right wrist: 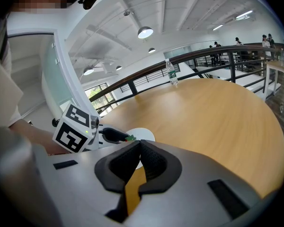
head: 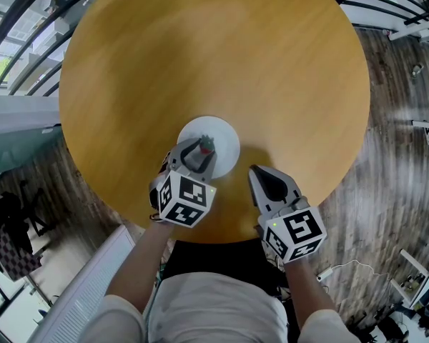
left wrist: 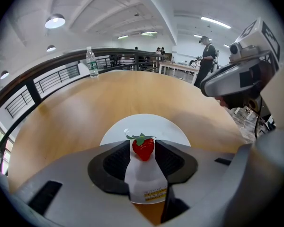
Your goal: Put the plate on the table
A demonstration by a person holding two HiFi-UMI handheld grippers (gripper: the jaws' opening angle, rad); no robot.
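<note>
A small white plate (head: pixel 227 138) lies flat on the round wooden table (head: pixel 214 56), near its front edge. On the plate sits a red strawberry (head: pixel 208 146) with a green top. My left gripper (head: pixel 202 153) hangs over the plate's near rim. In the left gripper view the strawberry (left wrist: pixel 143 148) stands between the fingertips with a sliver of room on each side, so the left gripper (left wrist: pixel 143 143) is open. Through its gap the plate (left wrist: pixel 146 125) shows. My right gripper (head: pixel 262 178) hovers over the table to the right of the plate, shut and empty (right wrist: pixel 138 145).
A water bottle (left wrist: pixel 90 63) stands at the table's far edge beside a dark railing (left wrist: pixel 47 77). Wood-look floor (head: pixel 393 120) surrounds the table, and the front edge is just under my arms. A person (left wrist: pixel 208 56) stands far off by other tables.
</note>
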